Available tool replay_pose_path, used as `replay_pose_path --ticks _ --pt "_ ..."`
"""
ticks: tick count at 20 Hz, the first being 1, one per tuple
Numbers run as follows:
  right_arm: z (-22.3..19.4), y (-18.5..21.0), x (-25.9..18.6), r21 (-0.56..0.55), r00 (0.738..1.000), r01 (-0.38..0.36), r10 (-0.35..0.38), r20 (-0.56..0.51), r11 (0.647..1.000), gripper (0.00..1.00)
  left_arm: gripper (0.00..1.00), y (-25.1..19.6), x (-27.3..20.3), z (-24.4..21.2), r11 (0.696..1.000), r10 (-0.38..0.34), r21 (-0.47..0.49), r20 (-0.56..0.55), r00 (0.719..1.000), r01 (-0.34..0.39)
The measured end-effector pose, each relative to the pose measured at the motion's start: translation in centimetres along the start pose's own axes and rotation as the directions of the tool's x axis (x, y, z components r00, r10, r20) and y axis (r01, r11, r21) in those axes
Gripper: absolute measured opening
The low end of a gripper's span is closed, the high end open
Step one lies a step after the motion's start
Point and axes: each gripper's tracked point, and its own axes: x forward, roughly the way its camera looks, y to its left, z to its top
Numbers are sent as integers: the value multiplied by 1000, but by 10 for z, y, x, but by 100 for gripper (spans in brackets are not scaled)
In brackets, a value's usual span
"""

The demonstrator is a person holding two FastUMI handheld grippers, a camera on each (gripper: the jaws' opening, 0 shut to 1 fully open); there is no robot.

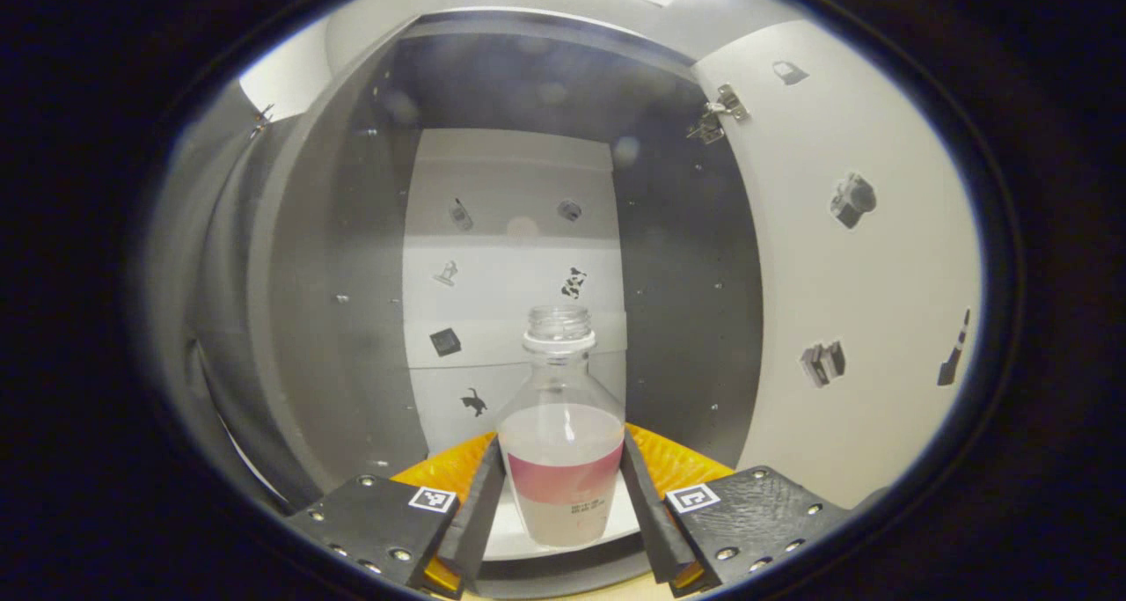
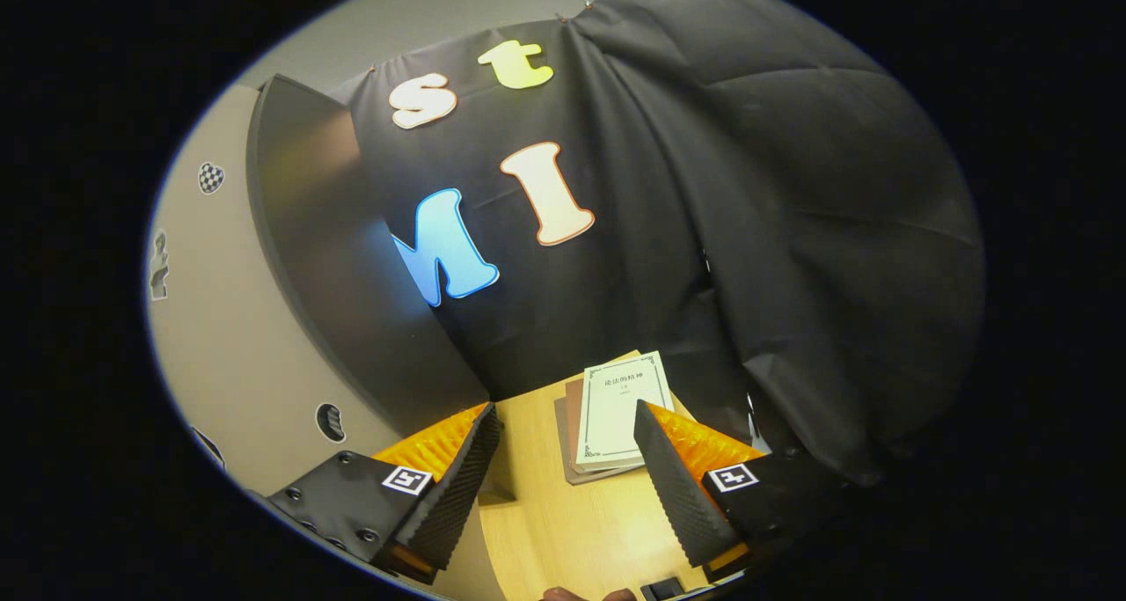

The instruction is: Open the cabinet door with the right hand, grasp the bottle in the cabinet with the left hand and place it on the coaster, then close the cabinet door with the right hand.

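Left gripper view has the uncapped bottle [image 1: 563, 443] at 6 o'clock inside the open cabinet [image 1: 352, 319], pinched between the left gripper [image 1: 563, 487] jaws; any tilt risks spilling, while the right gripper [image 2: 567, 469] gapes empty.

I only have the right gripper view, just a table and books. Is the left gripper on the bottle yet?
Observer: The bottle stands between the left gripper's fingers, inside the cabinet; I cannot tell whether they press on it.
Operator: Is it capped?
Observer: No, its mouth is open, and there is liquid inside.
Operator: Is the door clear of it?
Observer: Yes, the door is swung wide open, off to the side of the bottle.
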Motion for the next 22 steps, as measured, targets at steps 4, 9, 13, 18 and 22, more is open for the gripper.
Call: replay_pose_path --ticks 4,9,13,18,22 --pt "4 10 -11 -26 1000 10 -10 28 1000 98 70 22 -44 -6 998 35 54 -15 999 -34" --pt "8 10 -49 6 993 65 -65 100 998 98 72 50 -105 -51 997 78 21 -64 995 -77" --pt "9 15 -79 4 983 101 -100 154 995 98 71 69 -151 -104 993 114 -15 -102 988 -116" --pt "-2 20 -108 -15 962 196 -190 197 980 98 71 102 -203 -176 976 209 -26 -177 962 -217" --pt "7 17 -136 -1 920 281 -269 287 960 92 71 124 -237 -225 960 277 -1 -179 944 -281"
